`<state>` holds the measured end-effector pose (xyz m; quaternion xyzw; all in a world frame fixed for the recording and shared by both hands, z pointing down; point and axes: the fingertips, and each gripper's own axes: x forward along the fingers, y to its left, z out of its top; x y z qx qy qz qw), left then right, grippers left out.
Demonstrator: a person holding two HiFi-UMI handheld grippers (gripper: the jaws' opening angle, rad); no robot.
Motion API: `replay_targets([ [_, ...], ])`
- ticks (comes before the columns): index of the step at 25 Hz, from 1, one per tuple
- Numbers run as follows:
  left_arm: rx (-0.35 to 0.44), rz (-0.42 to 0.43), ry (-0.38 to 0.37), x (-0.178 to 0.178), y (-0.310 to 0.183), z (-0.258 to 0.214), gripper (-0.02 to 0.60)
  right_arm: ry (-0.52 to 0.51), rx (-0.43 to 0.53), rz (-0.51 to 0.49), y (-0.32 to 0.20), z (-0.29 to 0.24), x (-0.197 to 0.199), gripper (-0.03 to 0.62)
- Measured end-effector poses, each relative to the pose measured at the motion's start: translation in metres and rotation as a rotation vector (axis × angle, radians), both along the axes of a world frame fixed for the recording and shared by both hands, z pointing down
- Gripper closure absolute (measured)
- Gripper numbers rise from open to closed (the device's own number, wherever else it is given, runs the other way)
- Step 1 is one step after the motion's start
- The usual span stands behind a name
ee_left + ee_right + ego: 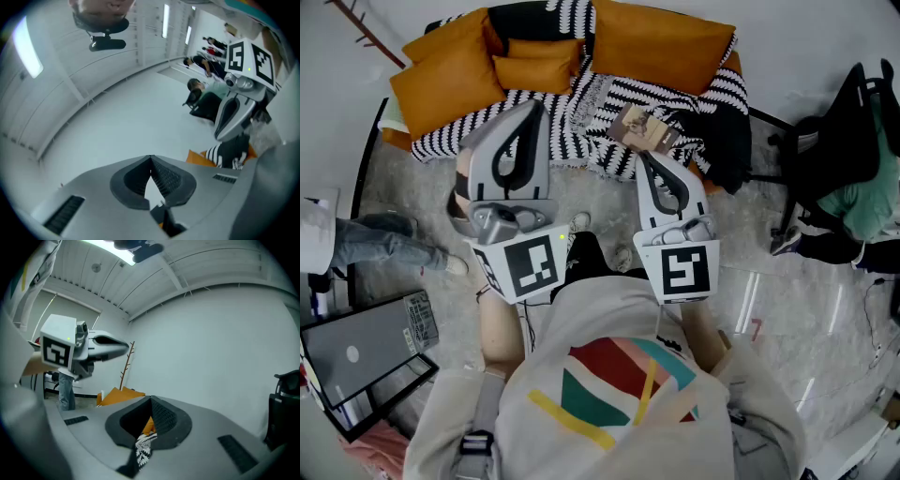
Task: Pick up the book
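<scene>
The book (643,128), with a brownish picture cover, lies on the black-and-white striped blanket (581,112) of a sofa in the head view. My right gripper (641,157) hangs just in front of it, tips close to its near edge, jaws shut with nothing between them (151,399). My left gripper (534,105) is held over the blanket to the book's left. Its jaws also meet at the tips and hold nothing (151,158). Each gripper view looks mostly at wall and ceiling, with the other gripper off to one side.
Orange cushions (455,66) line the sofa's back, and a black garment (722,131) lies to the right of the book. A person sits on a black chair (848,159) at the right. Someone's jeans-clad legs (380,239) and a grey case (366,347) are on the floor at the left.
</scene>
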<state>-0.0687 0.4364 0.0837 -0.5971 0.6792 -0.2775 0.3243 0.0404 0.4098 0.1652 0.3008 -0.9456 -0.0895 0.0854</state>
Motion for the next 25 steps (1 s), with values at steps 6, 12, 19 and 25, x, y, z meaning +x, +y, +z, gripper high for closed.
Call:
replay_targets([
  [6, -0.091, 0.173, 0.09, 0.071, -0.043, 0.061, 0.574, -0.035, 0.002, 0.09, -0.026, -0.008, 0.031, 0.579],
  [12, -0.075, 0.19, 0.152, 0.076, -0.058, 0.062, 0.574, -0.072, -0.045, 0.127, -0.04, -0.001, 0.058, 0.579],
  [19, -0.086, 0.155, 0.197, 0.063, -0.066, 0.073, 0.574, -0.135, -0.104, 0.08, -0.051, 0.009, 0.058, 0.577],
  [25, -0.108, 0.133, 0.226, 0.052, -0.078, 0.081, 0.574, -0.228, -0.2, 0.109, -0.079, 0.027, 0.06, 0.522],
])
